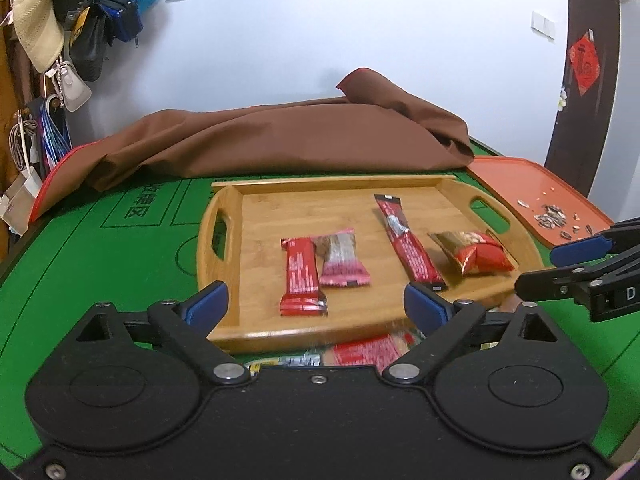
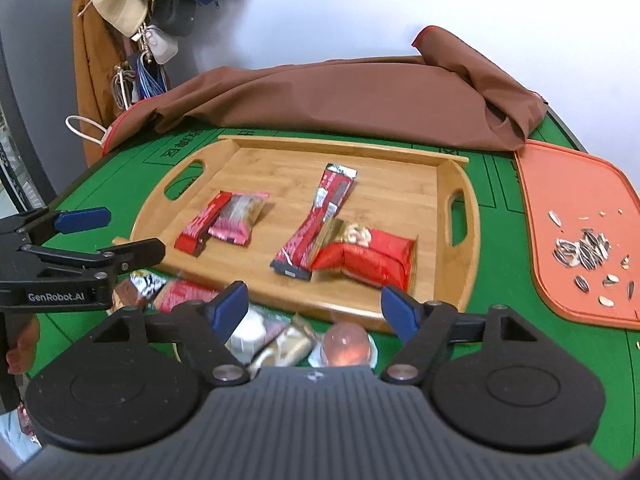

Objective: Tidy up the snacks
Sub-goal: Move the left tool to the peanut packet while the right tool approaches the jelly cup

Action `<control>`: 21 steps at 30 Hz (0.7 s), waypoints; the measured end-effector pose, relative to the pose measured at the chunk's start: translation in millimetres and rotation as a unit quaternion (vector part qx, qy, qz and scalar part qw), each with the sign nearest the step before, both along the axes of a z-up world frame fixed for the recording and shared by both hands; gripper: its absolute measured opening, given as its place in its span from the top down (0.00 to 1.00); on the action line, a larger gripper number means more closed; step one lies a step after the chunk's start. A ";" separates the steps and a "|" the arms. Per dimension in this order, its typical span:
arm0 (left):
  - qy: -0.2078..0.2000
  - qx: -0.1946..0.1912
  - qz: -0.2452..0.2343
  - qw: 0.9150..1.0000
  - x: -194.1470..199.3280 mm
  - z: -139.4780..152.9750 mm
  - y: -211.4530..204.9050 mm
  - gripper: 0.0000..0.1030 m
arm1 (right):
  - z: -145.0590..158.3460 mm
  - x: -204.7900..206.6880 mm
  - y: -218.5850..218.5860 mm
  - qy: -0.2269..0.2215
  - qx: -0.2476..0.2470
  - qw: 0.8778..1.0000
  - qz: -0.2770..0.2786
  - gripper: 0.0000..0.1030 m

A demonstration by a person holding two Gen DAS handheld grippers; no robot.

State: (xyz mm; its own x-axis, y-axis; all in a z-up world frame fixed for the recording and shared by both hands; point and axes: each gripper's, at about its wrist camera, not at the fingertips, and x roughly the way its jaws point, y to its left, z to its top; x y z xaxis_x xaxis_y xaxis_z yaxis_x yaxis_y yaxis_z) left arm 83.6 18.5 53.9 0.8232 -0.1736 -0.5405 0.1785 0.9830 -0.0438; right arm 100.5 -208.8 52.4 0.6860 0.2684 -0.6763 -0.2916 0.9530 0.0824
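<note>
A wooden tray (image 1: 452, 196) (image 2: 392, 184) on the green table holds a short red bar (image 1: 302, 278) (image 2: 200, 224), a pink candy packet (image 1: 342, 262) (image 2: 238, 220), a long dark-red stick (image 1: 408, 240) (image 2: 320, 216) and a red-and-gold packet (image 1: 478, 256) (image 2: 372, 260). My left gripper (image 1: 314, 300) (image 2: 134, 232) hovers open over the tray's near edge with nothing between its fingers. The right gripper (image 2: 316, 300) (image 1: 556, 266) is open too, near the tray's front right. Loose snacks lie before the tray: a red packet (image 1: 368, 350) (image 2: 180, 292), a gold wrapper (image 2: 288, 344) and a jelly cup (image 2: 344, 344).
A crumpled brown cloth (image 1: 280, 140) (image 2: 360, 92) lies behind the tray. To the right an orange board (image 1: 532, 188) (image 2: 576, 200) carries sunflower seed shells (image 2: 584, 248). Hats and bags (image 1: 60, 32) hang at the far left. Green table (image 1: 100, 260) spreads left of the tray.
</note>
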 end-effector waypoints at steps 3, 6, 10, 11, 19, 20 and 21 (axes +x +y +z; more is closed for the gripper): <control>0.002 -0.002 0.004 1.000 -6.7 -3.1 4.4 0.07 | -2.7 -11.0 -1.1 -0.006 0.001 1.000 0.006 0.16; 0.004 -0.005 0.009 1.000 -12.1 -5.8 8.3 0.06 | -4.9 -19.6 -0.8 -0.012 0.004 1.000 0.012 0.14; 0.009 -0.001 0.012 1.000 -16.7 -11.4 10.6 0.05 | -10.9 -27.0 0.3 -0.009 0.006 1.000 0.013 0.14; 0.011 -0.001 0.012 1.000 -17.9 -12.9 10.9 0.05 | -12.8 -28.4 0.4 -0.007 0.007 1.000 0.015 0.14; 0.025 0.009 0.022 0.999 -25.9 -26.8 16.5 0.05 | -27.7 -34.6 0.1 -0.006 -0.017 1.000 0.000 0.14; 0.027 0.009 0.023 0.999 -26.7 -28.5 17.4 0.05 | -30.0 -33.3 -1.4 -0.005 -0.019 1.000 -0.005 0.14; 0.029 0.009 0.025 0.999 -27.4 -29.9 18.5 0.05 | -32.2 -31.9 -2.9 -0.004 -0.021 1.000 -0.011 0.14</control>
